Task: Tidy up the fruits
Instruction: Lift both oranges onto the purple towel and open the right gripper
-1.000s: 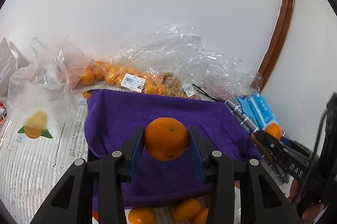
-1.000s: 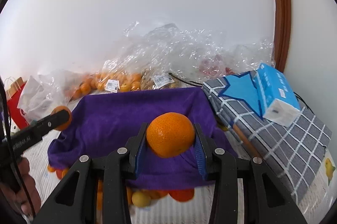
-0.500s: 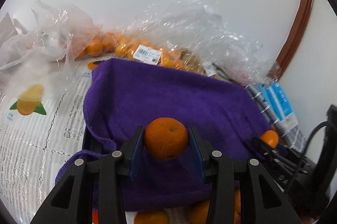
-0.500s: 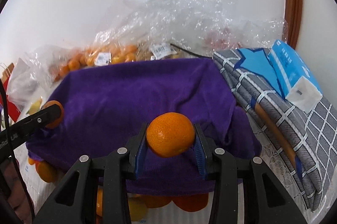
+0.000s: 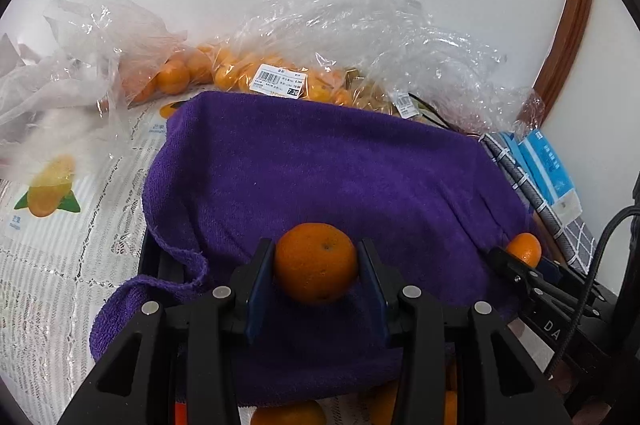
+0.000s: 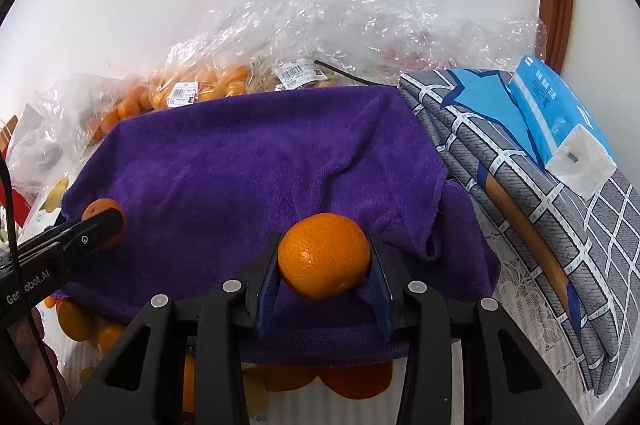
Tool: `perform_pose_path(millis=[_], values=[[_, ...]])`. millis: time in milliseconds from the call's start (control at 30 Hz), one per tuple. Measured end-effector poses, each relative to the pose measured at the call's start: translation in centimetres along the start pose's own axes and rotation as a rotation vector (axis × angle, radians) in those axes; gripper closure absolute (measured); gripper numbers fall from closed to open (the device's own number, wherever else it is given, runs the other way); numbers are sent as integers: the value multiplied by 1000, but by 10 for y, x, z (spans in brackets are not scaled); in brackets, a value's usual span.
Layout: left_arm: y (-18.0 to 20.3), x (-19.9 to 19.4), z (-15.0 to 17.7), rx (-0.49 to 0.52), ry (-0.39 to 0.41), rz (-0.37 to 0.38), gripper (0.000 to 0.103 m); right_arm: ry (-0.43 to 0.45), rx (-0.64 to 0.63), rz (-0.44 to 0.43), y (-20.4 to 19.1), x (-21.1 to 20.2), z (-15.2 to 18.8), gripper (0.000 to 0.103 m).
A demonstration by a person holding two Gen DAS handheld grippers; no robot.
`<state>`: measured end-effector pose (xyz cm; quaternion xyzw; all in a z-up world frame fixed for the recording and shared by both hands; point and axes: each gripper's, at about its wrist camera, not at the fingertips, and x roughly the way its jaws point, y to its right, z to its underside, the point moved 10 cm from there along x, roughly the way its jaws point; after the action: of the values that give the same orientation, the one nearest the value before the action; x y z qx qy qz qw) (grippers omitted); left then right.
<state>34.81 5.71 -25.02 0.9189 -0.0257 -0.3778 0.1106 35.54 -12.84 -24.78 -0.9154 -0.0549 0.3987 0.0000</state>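
A white price label (image 5: 279, 85) on the bag of small oranges (image 5: 224, 75) carries a barcode and a black patch reading "7.20"; its finer print is too small to read. The left hand-held gripper (image 6: 102, 225) body, seen from the right wrist, reads "Genrobot.AI". The right hand-held gripper (image 5: 520, 257) body shows "DA".

purple towel (image 5: 340, 165), orange fruit (image 5: 316, 267) (grey checked cloth (image 6: 560, 225) beside).
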Motion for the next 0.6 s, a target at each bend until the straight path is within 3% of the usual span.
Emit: perform_pose_path(millis=[367,600], values=[[-3,4,2,-8,-24,-6,63,12,-3,4,0,-2,-1,60],[-4,6,2,-13,-29,-5,63,38,-16,-8,-5,-9,-3,42]])
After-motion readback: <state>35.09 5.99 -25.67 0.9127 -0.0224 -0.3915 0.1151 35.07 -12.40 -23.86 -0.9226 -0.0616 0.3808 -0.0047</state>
